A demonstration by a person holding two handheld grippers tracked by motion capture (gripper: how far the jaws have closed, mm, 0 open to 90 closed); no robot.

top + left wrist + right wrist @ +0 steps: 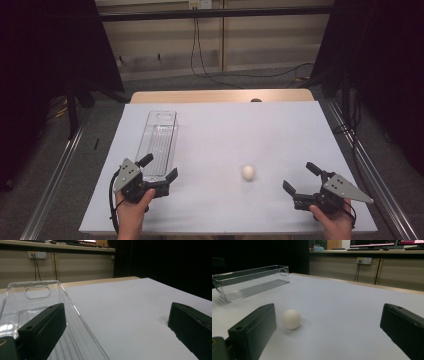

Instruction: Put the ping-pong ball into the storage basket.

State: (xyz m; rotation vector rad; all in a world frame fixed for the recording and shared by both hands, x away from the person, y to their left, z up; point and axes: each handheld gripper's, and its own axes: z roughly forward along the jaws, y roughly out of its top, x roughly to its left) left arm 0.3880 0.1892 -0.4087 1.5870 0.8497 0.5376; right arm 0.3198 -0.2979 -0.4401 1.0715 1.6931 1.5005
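I have both grippers low at the near edge of the table point(280, 125), both with jaws spread wide and holding nothing.

Left gripper point(159, 173) sits at the near end of the clear plastic bin point(160, 135). In the left gripper view, one jaw is over the bin point(37, 305) and the other over bare table to the side, so the jaws straddle the bin's long side wall. Can't tell if the jaw touches the plastic. The bin lies lengthwise, running away from me, empty.

Right gripper point(300, 177) is at the near right, pointed toward the white ball point(248, 172). The ball rests on the table between the two grippers, nearer the right one. In the right gripper view, the ball point(291, 319) lies just ahead of the jaw on that view's left, not between the jaws and not touching. The bin point(252, 281) shows farther back there, well apart from the ball.
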